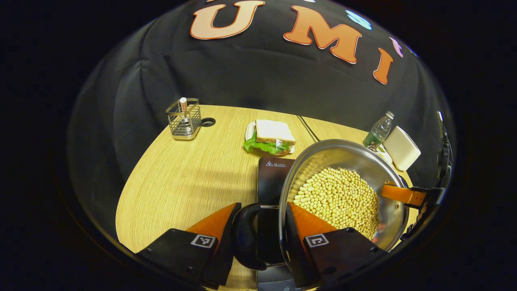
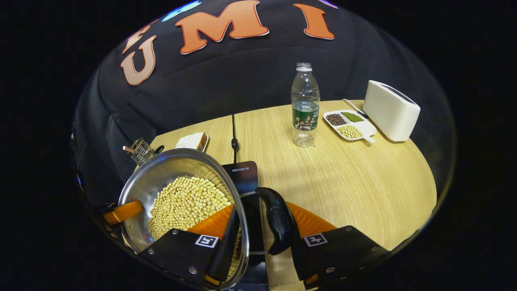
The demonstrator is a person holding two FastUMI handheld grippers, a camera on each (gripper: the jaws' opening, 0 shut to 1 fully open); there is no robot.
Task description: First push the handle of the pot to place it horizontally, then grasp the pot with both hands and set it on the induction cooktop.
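Holding soybean-filled pot (image 1: 343,190) over induction cooktop (image 1: 272,178), left tool (image 1: 262,230) and right tool (image 2: 262,234) clamping side handles; lower level, centred.

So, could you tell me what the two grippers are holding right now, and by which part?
Both hold the pot of beans: the left gripper at its black loop handle and rim, the right gripper at the opposite handle and rim.
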